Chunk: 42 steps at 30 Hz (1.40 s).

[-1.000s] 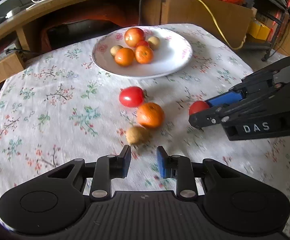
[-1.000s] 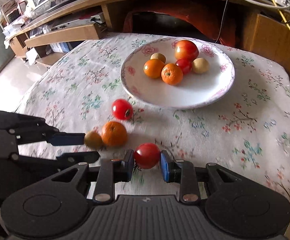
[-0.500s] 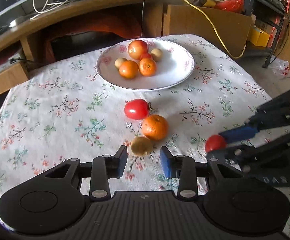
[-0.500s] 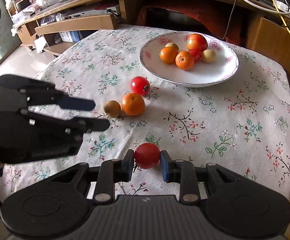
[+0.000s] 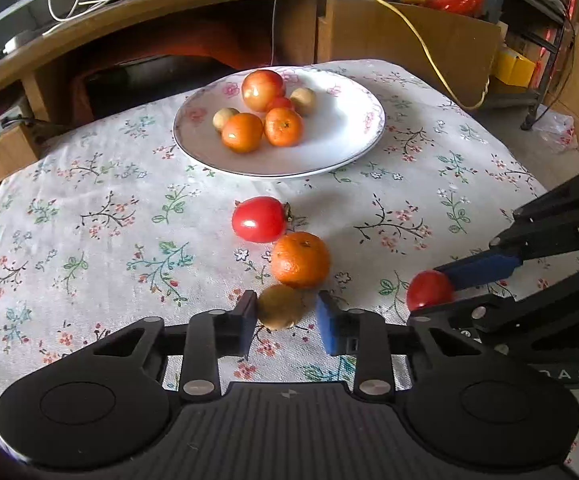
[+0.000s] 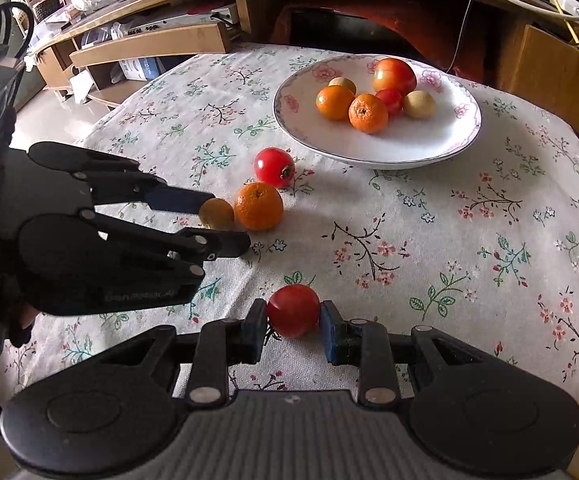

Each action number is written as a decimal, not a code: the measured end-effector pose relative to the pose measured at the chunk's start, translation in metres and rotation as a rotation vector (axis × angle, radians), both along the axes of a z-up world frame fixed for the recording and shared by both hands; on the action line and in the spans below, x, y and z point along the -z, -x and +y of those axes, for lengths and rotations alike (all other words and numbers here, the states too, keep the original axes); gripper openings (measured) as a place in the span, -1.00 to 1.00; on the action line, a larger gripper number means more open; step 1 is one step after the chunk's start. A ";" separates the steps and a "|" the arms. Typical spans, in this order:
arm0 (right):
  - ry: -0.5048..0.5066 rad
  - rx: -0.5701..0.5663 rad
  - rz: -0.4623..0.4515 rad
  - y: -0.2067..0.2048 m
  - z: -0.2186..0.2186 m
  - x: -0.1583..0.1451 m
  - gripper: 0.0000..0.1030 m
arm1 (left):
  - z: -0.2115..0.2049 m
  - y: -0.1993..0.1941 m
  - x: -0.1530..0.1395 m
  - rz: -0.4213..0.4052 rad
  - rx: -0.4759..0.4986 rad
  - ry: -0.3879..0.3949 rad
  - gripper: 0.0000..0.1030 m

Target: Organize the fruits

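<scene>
A small brown fruit point(image 5: 281, 312) lies on the flowered tablecloth between the jaws of my left gripper point(image 5: 285, 320), which are closing. The left pad touches it and a thin gap shows at the right pad. An orange point(image 5: 300, 259) rests against the brown fruit, with a red tomato point(image 5: 258, 219) just beyond. My right gripper point(image 6: 293, 320) is shut on another red tomato point(image 6: 293, 310), held just over the cloth. The white plate point(image 5: 329, 160) at the far side holds several fruits. In the right wrist view, the left gripper point(image 6: 227, 222) straddles the brown fruit point(image 6: 217, 213).
A wooden desk with cables and boxes curves behind the table. The tablecloth point(image 6: 469, 240) drops off at the right and near edges. In the left wrist view the right gripper point(image 5: 425, 292) reaches in from the right, close beside my left one.
My left gripper has come forward until the brown fruit lies between its jaws, which widened and then narrowed. The right gripper, still holding its tomato, has drawn back from the plate.
</scene>
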State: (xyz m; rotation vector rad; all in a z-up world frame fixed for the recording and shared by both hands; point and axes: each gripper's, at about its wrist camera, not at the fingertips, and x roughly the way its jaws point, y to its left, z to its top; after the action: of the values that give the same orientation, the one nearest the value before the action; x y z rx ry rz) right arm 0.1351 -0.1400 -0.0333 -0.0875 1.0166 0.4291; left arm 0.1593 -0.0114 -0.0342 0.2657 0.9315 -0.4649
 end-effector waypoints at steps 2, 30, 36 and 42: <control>0.005 -0.003 -0.002 0.001 0.000 0.000 -0.45 | 0.002 0.002 -0.001 0.004 -0.004 -0.003 -0.31; 0.036 -0.014 -0.028 -0.002 0.000 0.001 -0.15 | 0.005 0.005 -0.002 0.010 -0.024 -0.012 0.03; 0.046 -0.012 -0.028 -0.003 0.004 0.000 -0.45 | 0.004 0.007 -0.003 0.019 -0.018 -0.013 -0.24; 0.035 -0.001 -0.025 -0.001 0.001 -0.001 -0.46 | 0.003 0.007 -0.006 0.029 -0.022 -0.001 -0.33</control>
State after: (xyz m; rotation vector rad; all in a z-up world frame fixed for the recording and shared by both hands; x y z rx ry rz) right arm 0.1357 -0.1393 -0.0321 -0.1242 0.9996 0.4107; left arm 0.1523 -0.0088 -0.0278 0.2505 0.9617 -0.4490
